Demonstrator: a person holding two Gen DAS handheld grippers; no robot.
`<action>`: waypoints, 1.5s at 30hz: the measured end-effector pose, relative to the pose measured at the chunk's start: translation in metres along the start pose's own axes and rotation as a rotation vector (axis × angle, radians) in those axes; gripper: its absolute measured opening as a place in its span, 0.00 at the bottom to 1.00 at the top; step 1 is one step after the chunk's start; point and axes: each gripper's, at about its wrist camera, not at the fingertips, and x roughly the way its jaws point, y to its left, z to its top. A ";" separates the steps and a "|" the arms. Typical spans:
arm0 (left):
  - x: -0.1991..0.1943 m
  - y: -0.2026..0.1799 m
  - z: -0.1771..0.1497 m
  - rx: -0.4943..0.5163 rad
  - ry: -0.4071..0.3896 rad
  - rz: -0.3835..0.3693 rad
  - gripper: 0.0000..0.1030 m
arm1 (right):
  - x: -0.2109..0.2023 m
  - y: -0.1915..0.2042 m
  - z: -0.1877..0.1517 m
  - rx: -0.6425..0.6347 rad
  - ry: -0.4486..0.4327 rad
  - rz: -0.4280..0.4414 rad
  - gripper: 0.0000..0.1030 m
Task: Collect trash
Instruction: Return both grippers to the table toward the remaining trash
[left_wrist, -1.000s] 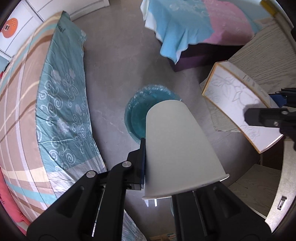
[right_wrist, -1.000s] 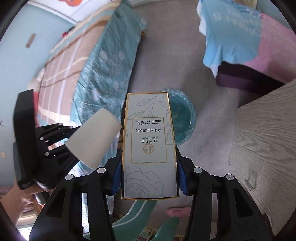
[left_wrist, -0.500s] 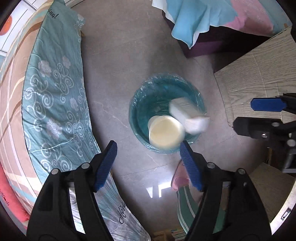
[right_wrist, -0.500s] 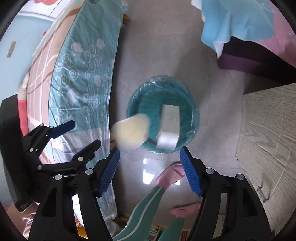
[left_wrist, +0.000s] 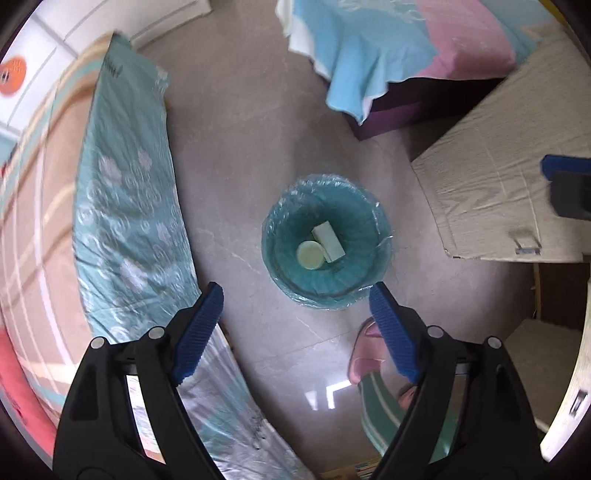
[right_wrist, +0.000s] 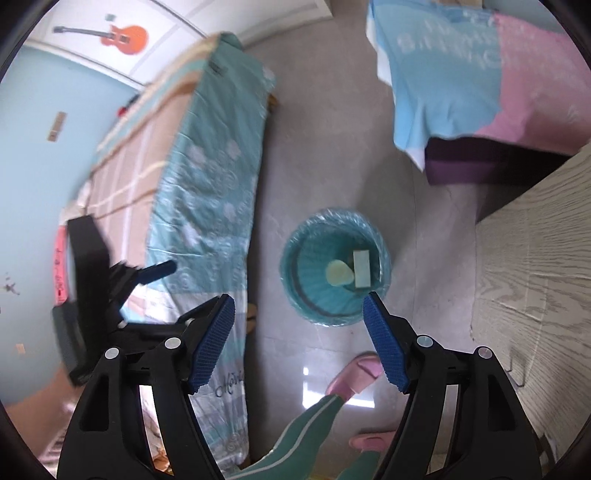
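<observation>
Both grippers hang above the floor with nothing between their fingers. The left gripper (left_wrist: 295, 291) has its blue-padded fingers (left_wrist: 199, 332) spread wide, and the right gripper (right_wrist: 299, 306) is just as wide apart. Below them stands a round bin (left_wrist: 376, 221) lined with a teal bag, on the grey floor (left_wrist: 240, 166) between the bed (left_wrist: 125, 206) and the wooden table (left_wrist: 498, 184). Down inside the bin lie a paper cup (left_wrist: 309, 254) and a pale box (left_wrist: 328, 242), touching side by side. A pink slipper (right_wrist: 354, 373) and a green trouser leg (right_wrist: 306, 432) show beside the bin, nearer the cameras.
</observation>
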 end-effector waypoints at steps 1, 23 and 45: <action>-0.014 -0.006 0.002 0.019 -0.023 0.002 0.77 | -0.017 0.004 -0.005 -0.016 -0.028 0.002 0.74; -0.293 -0.356 -0.023 0.715 -0.515 -0.341 0.93 | -0.387 -0.116 -0.355 0.418 -0.647 -0.390 0.89; -0.245 -0.670 -0.112 1.208 -0.274 -0.498 0.85 | -0.466 -0.310 -0.572 0.850 -0.693 -0.693 0.89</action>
